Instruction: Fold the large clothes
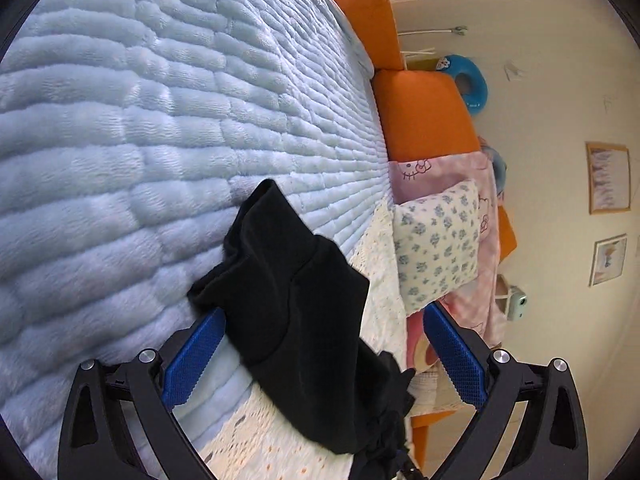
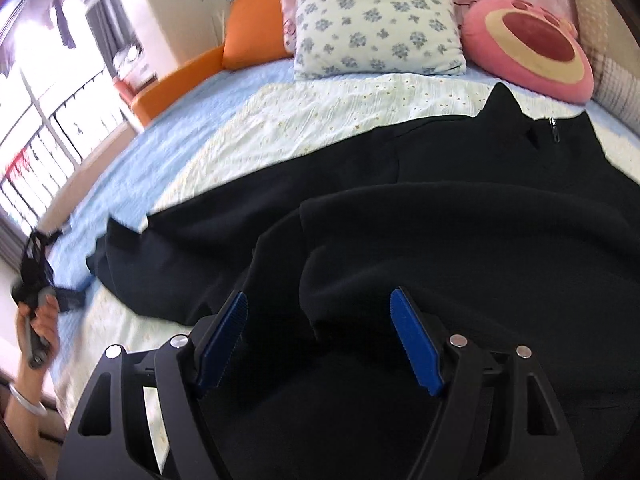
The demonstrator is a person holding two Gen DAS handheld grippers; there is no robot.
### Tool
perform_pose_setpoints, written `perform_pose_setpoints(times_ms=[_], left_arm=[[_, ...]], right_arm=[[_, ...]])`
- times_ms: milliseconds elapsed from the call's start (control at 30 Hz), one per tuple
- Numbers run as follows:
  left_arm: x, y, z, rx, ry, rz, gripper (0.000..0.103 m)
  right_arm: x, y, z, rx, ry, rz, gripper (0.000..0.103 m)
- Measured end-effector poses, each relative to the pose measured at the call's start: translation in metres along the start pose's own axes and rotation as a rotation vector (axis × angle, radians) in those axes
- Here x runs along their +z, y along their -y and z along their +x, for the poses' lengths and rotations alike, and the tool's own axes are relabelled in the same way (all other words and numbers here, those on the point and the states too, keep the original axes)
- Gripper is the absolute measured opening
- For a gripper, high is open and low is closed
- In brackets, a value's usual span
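Note:
A large black garment [image 2: 440, 220] with a zip [image 2: 553, 128] at its collar lies spread on the bed, one part folded over on itself. My right gripper [image 2: 318, 294] hovers just above the folded part, jaws open, and its blue pads grip nothing. In the left wrist view, which is rolled sideways, a sleeve end of the black garment [image 1: 296, 280] lies between the wide-apart blue pads of my left gripper [image 1: 324, 310], which do not press on it. The left gripper [image 2: 34, 280] shows blurred at the far left of the right wrist view, in a person's hand [image 2: 38, 328].
The garment rests on a cream dotted sheet [image 2: 320, 120] over a light blue quilt [image 1: 140, 120]. A floral pillow [image 2: 376, 20] and a pink plush cushion [image 2: 528, 40] sit at the head. Orange bed-frame cushions [image 1: 424, 112] line the side. A bright window [image 2: 40, 100] is beyond.

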State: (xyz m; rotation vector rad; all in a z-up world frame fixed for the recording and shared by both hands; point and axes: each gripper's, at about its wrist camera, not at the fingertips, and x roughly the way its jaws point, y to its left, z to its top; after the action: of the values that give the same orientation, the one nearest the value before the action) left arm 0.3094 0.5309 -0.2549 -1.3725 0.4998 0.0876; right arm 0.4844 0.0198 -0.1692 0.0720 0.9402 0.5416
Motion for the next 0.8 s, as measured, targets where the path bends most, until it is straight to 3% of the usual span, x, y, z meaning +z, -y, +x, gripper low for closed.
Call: perform_pose_setpoints(times_ms=[200, 300, 467, 600, 633, 733, 800], left_arm=[[-0.012, 0.008, 0.004, 0.014, -0.045, 0.091, 0.100], [-0.016, 0.009, 0.004, 0.031, -0.045, 0.109, 0.099], [-0.012, 0.011, 0.015, 0.071, -0.005, 0.066, 0.100], [-0.005, 0.008, 0.017, 0.008, 0.067, -0.016, 0.099], [-0.005, 0.007, 0.017, -0.013, 0.084, -0.035, 0.096], [-0.008, 0.003, 0.025, 0.030, 0.055, -0.047, 0.053], [-0.015, -0.004, 0.036, 0.089, 0.003, -0.037, 0.033]], right_arm=[[-0.009, 0.012, -0.004, 0.003, 0.121, 0.078, 0.073], [-0.015, 0.021, 0.002, -0.001, 0.102, 0.108, 0.073], [-0.021, 0.027, 0.007, 0.009, 0.094, 0.123, 0.074], [-0.023, 0.023, 0.011, -0.006, 0.089, 0.094, 0.075], [-0.023, 0.024, 0.011, -0.002, 0.091, 0.095, 0.075], [-0.026, 0.029, 0.010, 0.029, 0.106, 0.115, 0.074], [-0.027, 0.033, 0.008, 0.048, 0.117, 0.132, 0.074]])
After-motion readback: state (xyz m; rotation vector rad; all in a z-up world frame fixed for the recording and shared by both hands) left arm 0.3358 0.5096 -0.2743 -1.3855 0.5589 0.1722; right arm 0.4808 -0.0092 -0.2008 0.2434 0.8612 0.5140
